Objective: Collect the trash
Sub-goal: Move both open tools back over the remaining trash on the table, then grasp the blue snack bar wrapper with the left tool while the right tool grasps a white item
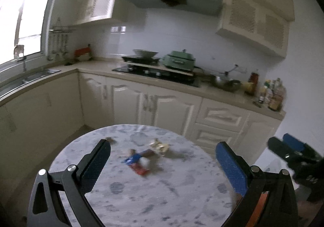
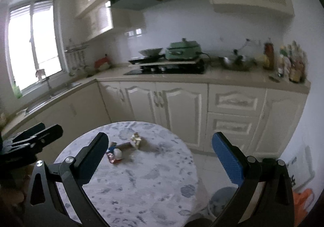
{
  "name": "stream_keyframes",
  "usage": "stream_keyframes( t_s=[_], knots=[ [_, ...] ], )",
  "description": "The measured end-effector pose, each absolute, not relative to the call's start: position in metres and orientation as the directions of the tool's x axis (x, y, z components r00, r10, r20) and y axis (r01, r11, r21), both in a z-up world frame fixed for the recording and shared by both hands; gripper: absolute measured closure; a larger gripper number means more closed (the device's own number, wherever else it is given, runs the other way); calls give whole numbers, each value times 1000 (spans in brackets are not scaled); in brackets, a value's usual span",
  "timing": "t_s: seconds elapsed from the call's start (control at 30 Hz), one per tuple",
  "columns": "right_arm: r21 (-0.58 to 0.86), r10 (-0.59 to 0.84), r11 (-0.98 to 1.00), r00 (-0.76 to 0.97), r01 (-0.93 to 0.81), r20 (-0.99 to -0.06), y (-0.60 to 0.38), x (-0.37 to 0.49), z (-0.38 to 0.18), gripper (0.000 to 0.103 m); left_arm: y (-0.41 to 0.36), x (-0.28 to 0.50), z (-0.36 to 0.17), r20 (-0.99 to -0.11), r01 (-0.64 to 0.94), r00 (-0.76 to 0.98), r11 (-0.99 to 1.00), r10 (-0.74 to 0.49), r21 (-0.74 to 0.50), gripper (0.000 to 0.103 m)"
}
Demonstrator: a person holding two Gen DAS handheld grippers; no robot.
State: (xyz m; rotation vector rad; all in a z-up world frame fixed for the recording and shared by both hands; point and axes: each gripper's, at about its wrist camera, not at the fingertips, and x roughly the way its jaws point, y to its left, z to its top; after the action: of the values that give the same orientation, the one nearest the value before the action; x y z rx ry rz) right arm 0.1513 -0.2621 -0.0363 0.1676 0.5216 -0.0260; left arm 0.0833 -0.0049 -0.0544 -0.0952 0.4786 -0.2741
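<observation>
Currently we are holding the left gripper (image 1: 162, 166) and the right gripper (image 2: 160, 158) above the round table (image 2: 141, 196), both with fingers spread wide apart and gripping nothing. Several wrappers (image 1: 139, 161) and a gold foil scrap (image 1: 160, 146) are lying loose near the table's far edge, touching one another. Beside the table's right edge, on the floor, a bin (image 2: 220, 198) is standing; we cannot tell its contents.
</observation>
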Motion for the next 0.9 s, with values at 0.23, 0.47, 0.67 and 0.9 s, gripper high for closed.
stream_keyframes(
  t_s=[0.23, 0.47, 0.67, 0.9],
  knots=[
    [121, 85, 992, 849, -25, -521, -230, 172, -53, 0, 8, 94, -76, -495, 152, 844, 977, -205, -146, 1],
    [154, 154, 985, 766, -73, -624, -215, 220, -101, 0, 10, 146, -94, -573, 106, 802, 985, -167, -139, 1],
    [200, 225, 973, 677, -116, -701, -200, 270, -150, 0, 27, 202, -114, -633, 69, 761, 989, -139, -134, 1],
    [233, 280, 960, 559, -155, -781, -177, 332, -211, 13, 30, 244, -145, -687, 43, 717, 991, -118, -126, 1]
  ],
)
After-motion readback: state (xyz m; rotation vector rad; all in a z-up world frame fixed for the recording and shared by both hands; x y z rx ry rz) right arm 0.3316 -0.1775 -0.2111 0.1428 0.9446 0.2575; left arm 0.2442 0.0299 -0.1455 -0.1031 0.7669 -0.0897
